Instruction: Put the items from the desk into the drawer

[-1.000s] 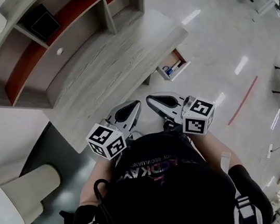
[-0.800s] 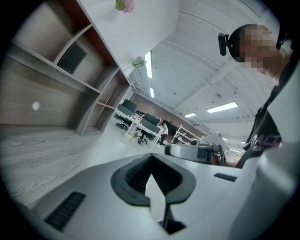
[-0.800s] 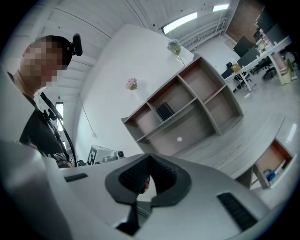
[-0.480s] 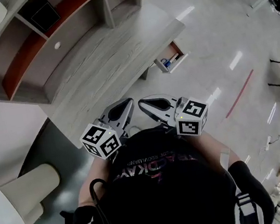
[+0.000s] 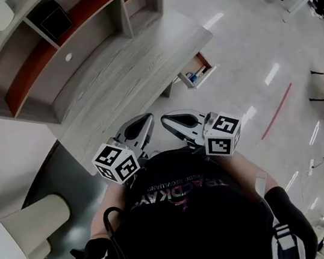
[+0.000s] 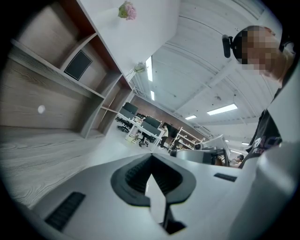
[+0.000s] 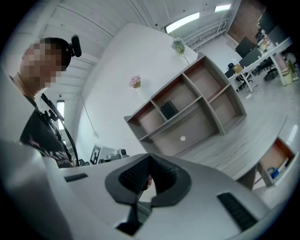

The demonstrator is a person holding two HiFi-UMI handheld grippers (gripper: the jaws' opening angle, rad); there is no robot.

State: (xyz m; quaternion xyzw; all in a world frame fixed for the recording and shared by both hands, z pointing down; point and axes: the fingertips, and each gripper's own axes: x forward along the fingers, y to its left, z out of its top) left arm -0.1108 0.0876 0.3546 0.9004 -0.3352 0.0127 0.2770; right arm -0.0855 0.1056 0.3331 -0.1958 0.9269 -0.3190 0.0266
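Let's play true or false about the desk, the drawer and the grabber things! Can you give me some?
1. The drawer is open. True.
2. The drawer has nothing in it. False: some blue things lie inside.
3. A black thing sits in a cubby of the shelf. True.
4. The right hand-held gripper is holding a pen. False: its jaws are together with nothing between them.
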